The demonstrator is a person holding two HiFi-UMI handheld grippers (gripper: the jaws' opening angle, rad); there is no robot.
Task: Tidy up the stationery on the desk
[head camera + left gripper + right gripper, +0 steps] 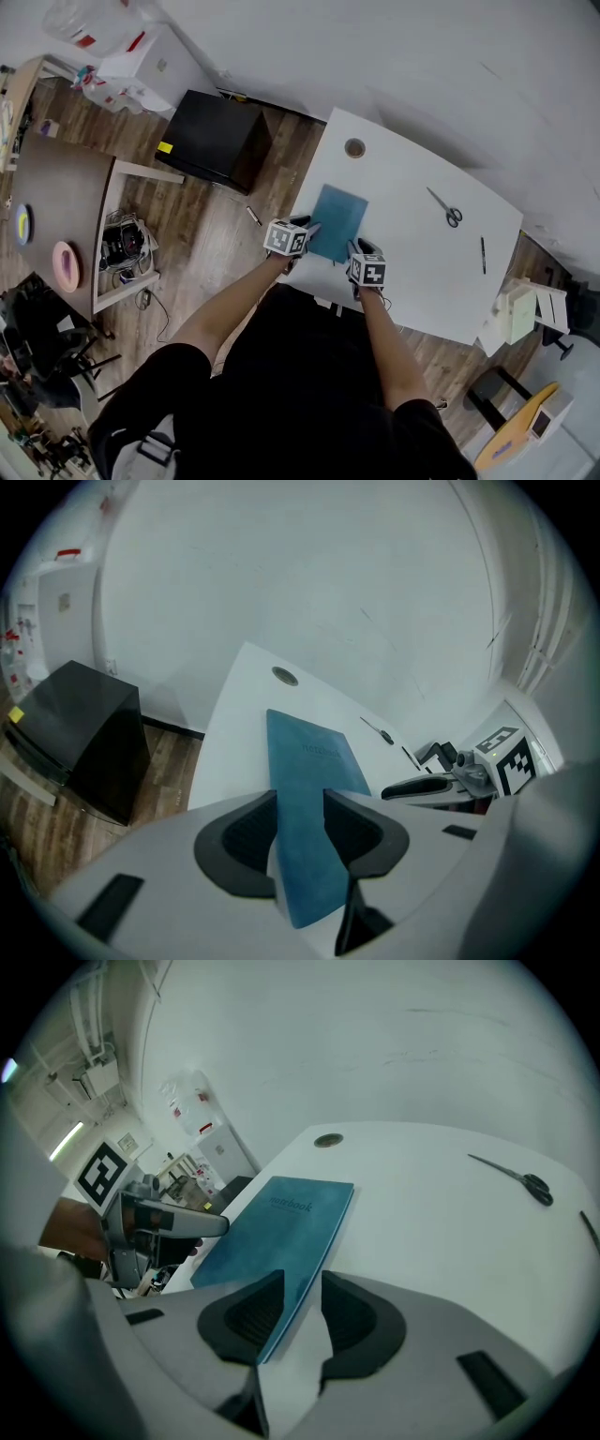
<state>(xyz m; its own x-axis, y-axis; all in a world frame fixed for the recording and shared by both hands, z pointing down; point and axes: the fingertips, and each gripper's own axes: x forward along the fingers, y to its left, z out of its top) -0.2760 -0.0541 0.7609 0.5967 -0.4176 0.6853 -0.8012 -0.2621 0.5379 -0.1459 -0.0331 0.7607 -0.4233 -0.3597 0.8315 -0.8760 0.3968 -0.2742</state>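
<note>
A blue notebook lies near the front edge of the white desk. My left gripper is at its near left corner and is shut on the notebook, whose cover fills the gap between the jaws. My right gripper is at the near right corner. Its jaws stand narrowly open around the notebook's edge, with white showing beside the right jaw. Scissors, a black pen and a tape roll lie further out on the desk.
A black box stands on the wooden floor left of the desk. A white wall runs behind the desk. A brown table with cables and a shelf is at far left, and white boxes sit off the desk's right corner.
</note>
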